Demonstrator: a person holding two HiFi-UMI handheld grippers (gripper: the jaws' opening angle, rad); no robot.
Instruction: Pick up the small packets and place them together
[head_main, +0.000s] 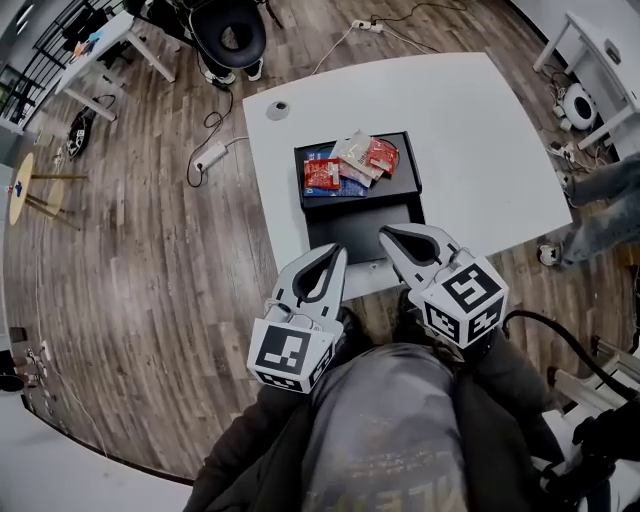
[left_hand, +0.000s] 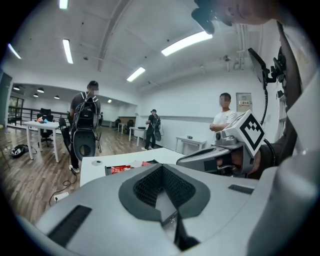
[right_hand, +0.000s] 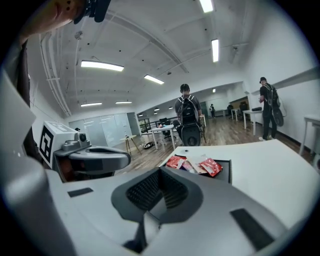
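While your left gripper and right gripper hang at the white bench's near edge in the head view, the flat red, white and blue packets lie heaped at the far end of the black rectangular tray. The right gripper looks slightly nearer. In the left gripper view, the jaws are closed on nothing and the packets lie ahead-left. In the right gripper view, the jaws are closed and empty, with the packets ahead-right.

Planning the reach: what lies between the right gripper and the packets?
Head view: only the bare near half of the black tray separates the right gripper from the packets.
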